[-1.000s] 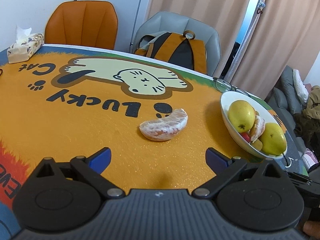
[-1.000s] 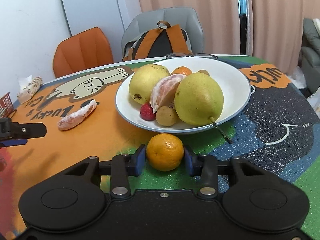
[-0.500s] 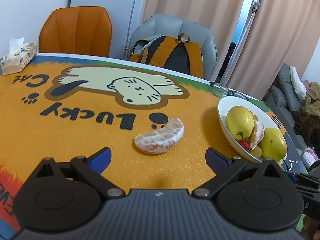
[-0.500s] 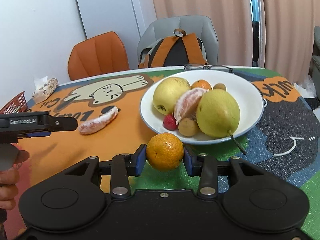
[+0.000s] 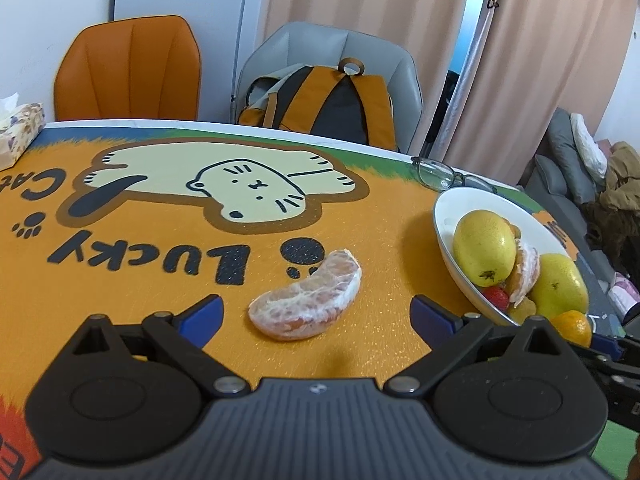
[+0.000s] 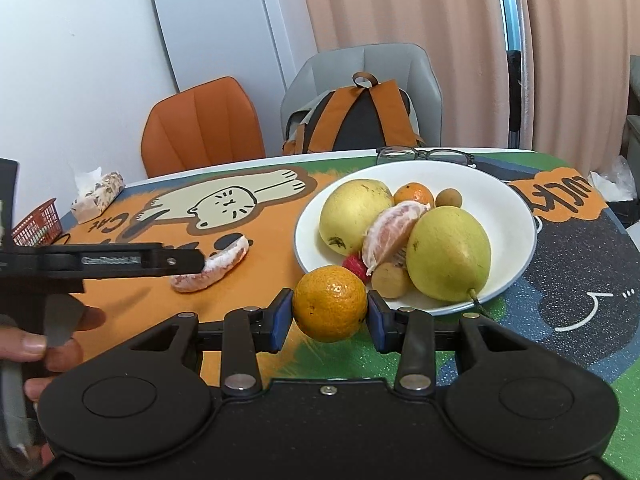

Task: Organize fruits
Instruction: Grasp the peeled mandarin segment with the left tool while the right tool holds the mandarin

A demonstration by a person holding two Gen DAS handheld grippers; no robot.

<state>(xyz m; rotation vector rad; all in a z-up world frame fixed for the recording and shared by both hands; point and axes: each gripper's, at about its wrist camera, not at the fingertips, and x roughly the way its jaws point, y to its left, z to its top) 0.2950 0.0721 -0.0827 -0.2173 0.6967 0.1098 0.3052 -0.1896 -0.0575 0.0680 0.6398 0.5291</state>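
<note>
A peeled citrus segment (image 5: 308, 300) lies on the orange mat, between the open jaws of my left gripper (image 5: 316, 316), which is empty. It also shows in the right wrist view (image 6: 212, 268). My right gripper (image 6: 330, 310) is shut on a small orange (image 6: 330, 308) and holds it above the mat, just in front of the white bowl (image 6: 500, 208). The bowl holds two yellow-green pears (image 6: 448, 252), a peeled segment (image 6: 392, 232), a strawberry and small round fruits. The bowl also shows in the left wrist view (image 5: 444, 220), with the held orange (image 5: 574, 326) beside it.
Eyeglasses (image 6: 424, 156) lie behind the bowl. A tissue box (image 6: 100, 196) and a red basket (image 6: 36, 226) sit at the table's far left. An orange chair (image 5: 128, 68) and a grey chair with a backpack (image 5: 328, 104) stand behind the table.
My right gripper has lifted the orange and moved it nearer the bowl. My left gripper has moved closer to the peeled segment, which now sits between its open jaws.
</note>
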